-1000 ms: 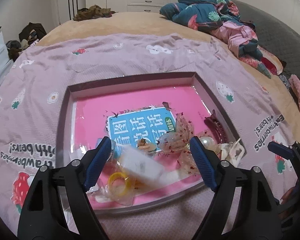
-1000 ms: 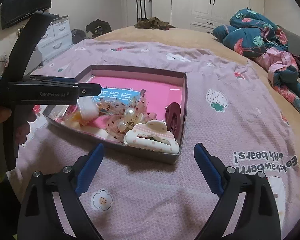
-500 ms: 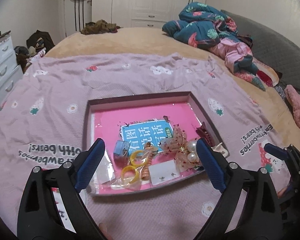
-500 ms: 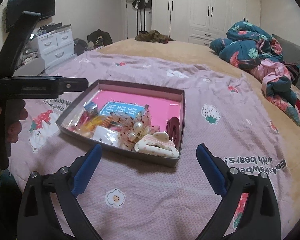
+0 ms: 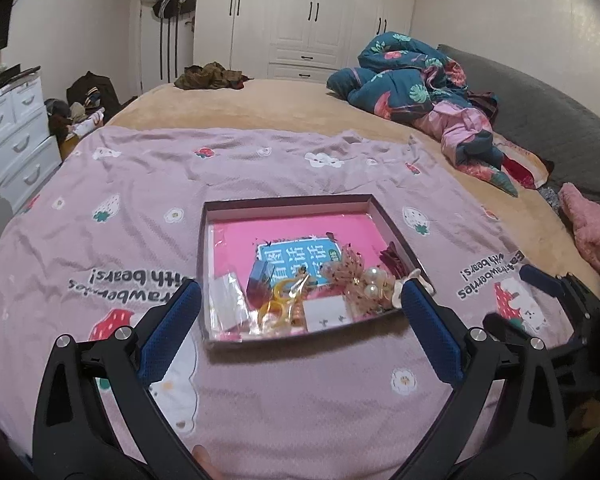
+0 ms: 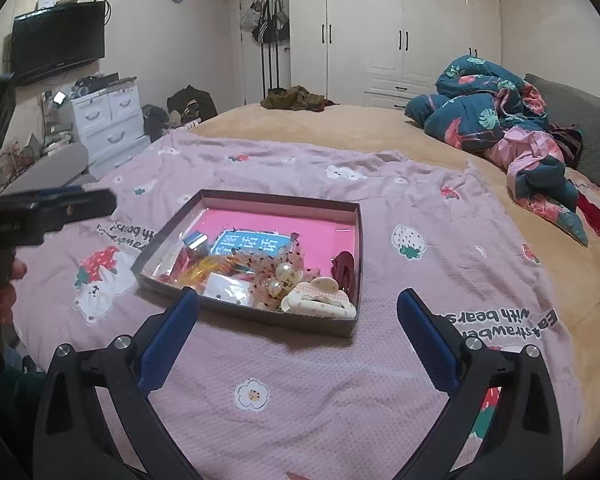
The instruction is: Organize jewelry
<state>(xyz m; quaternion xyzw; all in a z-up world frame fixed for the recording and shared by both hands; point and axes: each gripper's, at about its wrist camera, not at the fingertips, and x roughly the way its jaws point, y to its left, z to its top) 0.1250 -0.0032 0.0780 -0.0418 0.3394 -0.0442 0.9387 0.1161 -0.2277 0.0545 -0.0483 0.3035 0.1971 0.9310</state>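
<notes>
Left wrist view: left gripper [image 5: 298, 300] jaws opening, empty, above shallow grey cardboard tray [image 5: 284, 201] of hair accessories, possibly earrings; right gripper [image 6: 298, 306] likewise opening, empty.

a shallow box [image 6: 260, 314] sits on a printed blanket [image 6: 380, 208] spread over the bed [image 6: 360, 128]. in the box, a card [image 6: 228, 291] lies at the near wall, a pearl bow [image 6: 278, 278] to its right, and a cloud-shaped hair clip [image 6: 320, 300] in the near right corner. bundled bedding [image 6: 496, 120] lies far right. drawers [image 6: 108, 120] stand left of the bed, wardrobes [image 6: 400, 28] behind it.
</notes>
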